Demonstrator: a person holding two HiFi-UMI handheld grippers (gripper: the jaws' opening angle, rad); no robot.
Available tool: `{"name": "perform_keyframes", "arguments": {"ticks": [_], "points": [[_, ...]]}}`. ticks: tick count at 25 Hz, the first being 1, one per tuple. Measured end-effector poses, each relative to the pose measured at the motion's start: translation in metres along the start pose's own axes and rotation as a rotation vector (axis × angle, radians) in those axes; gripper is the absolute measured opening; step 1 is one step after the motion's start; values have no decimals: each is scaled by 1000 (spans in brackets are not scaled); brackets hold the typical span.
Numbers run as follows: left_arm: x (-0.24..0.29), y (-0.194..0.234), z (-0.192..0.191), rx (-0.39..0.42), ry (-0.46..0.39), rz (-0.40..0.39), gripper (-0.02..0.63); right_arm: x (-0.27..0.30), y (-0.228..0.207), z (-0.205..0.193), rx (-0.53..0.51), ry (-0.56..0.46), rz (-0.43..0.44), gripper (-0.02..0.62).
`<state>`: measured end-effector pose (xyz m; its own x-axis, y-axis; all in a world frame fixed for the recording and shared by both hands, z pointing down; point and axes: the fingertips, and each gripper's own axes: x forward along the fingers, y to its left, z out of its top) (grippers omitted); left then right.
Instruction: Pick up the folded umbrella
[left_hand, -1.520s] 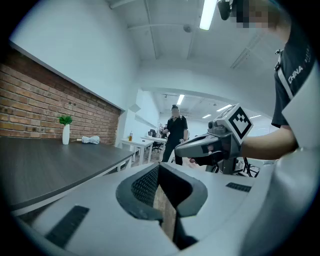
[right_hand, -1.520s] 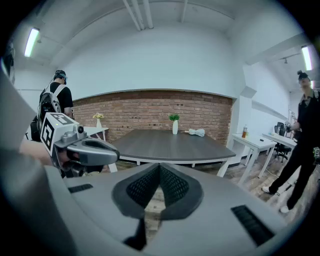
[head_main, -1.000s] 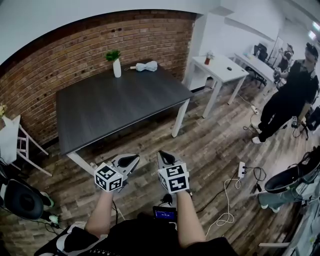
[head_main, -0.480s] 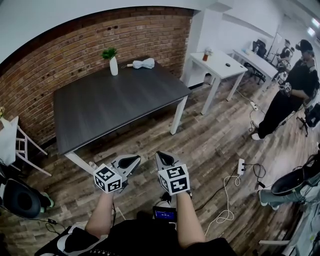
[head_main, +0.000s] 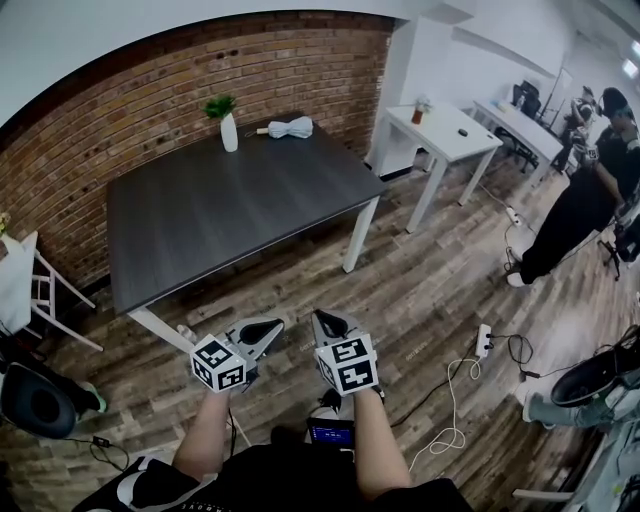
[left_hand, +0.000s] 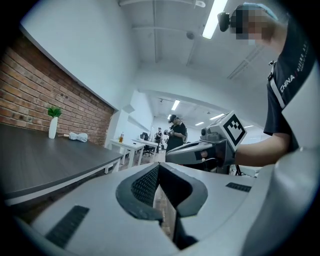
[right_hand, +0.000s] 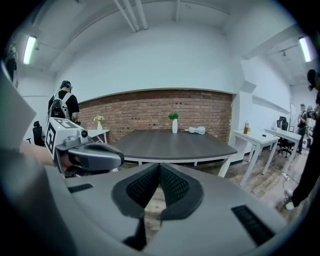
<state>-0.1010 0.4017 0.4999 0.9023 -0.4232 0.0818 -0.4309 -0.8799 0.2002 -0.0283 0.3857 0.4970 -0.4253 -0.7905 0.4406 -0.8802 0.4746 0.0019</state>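
Table: I saw a dark table (head_main: 220, 210) on white legs, its far edge against a brick wall (head_main: 120, 110).
Folded umbrella: the folded umbrella (head_main: 290, 127) lay on the table's far right corner, just beside a white vase (head_main: 230, 135) holding a green sprig. Nothing touched it.
Room: a plank floor (head_main: 430, 280) ran around the table. A white side table (head_main: 445, 135) stood to its right, and a person in black (head_main: 585, 205) stood further right.
Left hand-held gripper: the left hand-held gripper (head_main: 268, 326) was closed on nothing, off the table's near side and well apart from the umbrella.
Right hand-held gripper: the right hand-held gripper (head_main: 325, 320) was closed and empty too, just beside the left one.
Head view only: it showed a power strip (head_main: 483, 338) and its cable on the floor, right of the table's near end.
Right gripper view only: it showed flowers (right_hand: 98, 119) on a small stand left of the table.
Left gripper view only: it showed ceiling light strips (left_hand: 212, 20) and the table top seen nearly edge-on.
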Motion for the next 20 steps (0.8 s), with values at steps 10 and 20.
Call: {"name": "perform_keyframes", "arguments": {"ticks": [10,20], "points": [[51,29,4,-23,16,25,3,25,-59,14,23,-9,18,9],[117,76,29,19,30,75,3,52,-140,40,2,-55,34,9]]}}
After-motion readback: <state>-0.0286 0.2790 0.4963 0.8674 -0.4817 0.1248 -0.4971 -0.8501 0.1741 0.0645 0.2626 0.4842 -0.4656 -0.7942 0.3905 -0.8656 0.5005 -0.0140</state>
